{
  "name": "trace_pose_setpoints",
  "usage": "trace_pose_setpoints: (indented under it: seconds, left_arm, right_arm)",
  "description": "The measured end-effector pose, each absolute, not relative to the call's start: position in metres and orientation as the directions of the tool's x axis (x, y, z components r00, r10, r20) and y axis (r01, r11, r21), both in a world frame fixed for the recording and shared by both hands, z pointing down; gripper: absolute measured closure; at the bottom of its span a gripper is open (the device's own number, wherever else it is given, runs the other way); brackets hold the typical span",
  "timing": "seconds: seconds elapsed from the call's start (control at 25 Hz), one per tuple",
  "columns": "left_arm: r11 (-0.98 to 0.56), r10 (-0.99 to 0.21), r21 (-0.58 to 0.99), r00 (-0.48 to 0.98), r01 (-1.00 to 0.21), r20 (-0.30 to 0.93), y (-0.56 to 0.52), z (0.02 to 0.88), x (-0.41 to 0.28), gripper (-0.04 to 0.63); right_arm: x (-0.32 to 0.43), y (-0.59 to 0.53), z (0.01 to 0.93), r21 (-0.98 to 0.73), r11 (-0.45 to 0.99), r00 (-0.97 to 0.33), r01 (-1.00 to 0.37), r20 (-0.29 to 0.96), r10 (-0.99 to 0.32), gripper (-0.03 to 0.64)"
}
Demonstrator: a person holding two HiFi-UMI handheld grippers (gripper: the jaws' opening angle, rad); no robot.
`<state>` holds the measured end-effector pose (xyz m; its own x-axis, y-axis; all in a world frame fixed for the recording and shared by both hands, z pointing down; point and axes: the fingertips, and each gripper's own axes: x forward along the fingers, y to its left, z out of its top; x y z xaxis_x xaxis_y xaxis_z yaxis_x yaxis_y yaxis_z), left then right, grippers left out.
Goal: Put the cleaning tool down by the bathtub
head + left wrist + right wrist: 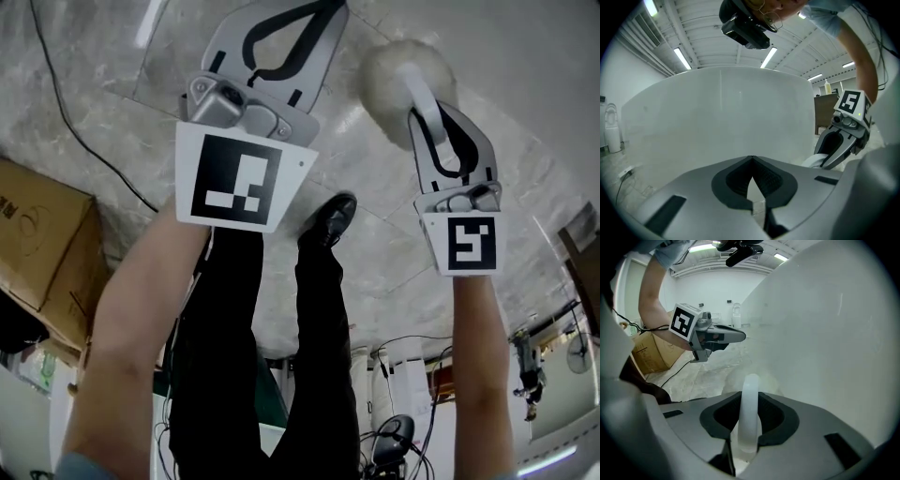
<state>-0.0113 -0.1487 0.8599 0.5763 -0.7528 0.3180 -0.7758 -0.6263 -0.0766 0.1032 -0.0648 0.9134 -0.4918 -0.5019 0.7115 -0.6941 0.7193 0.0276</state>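
Note:
The cleaning tool is a white fluffy ball [396,75] on a white handle [751,397]. My right gripper [427,108] is shut on that handle, and the ball hangs low over the marble floor. The right gripper view looks along the handle between the jaws of the right gripper [750,405], with the white bathtub [825,324] close on the right. My left gripper [309,19] is to the left of it, shut with nothing in it. In the left gripper view the tips of the left gripper [751,161] meet in front of the bathtub wall [722,112].
A cardboard box [37,234] stands on the floor at the left, with a black cable [66,112] running past it. The person's legs and black shoe [333,220] are under the grippers. A wooden cabinet [826,112] stands beyond the tub.

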Motion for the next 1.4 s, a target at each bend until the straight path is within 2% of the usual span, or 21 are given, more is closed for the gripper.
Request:
trace_pose_setpoints:
  seconds: [0.24,0.4,0.88,1.04,1.4]
  left_arm:
    - [-0.625,-0.755,-0.036,0.592,-0.78,0.283,-0.151,0.875,-0.01,0.581]
    - [-0.624,-0.759,-0.036,0.595,-0.78,0.266,-0.158,0.882,-0.012,0.581]
    - [-0.628,-0.754,-0.034,0.597,-0.777,0.274,-0.161,0.903,-0.015,0.581]
    - [-0.624,-0.753,-0.026,0.593,-0.781,0.285,-0.163,0.913,-0.018,0.581]
    - [-0.631,-0.745,-0.014,0.601,-0.776,0.288,-0.162,0.921,-0.017,0.581]
  right_arm:
    - [0.104,-0.059,0.942,0.017,0.74,-0.47,-0.672,0.763,-0.444,0.509]
    - [0.093,-0.066,0.955,0.039,0.767,-0.501,-0.641,0.736,-0.456,0.509]
    - [0.098,-0.065,0.993,0.03,0.765,-0.448,-0.644,0.795,-0.409,0.508]
    - [0.096,-0.065,1.004,0.038,0.792,-0.473,-0.609,0.784,-0.402,0.508]
    - [0.094,-0.067,1.024,0.023,0.781,-0.449,-0.624,0.808,-0.382,0.508]
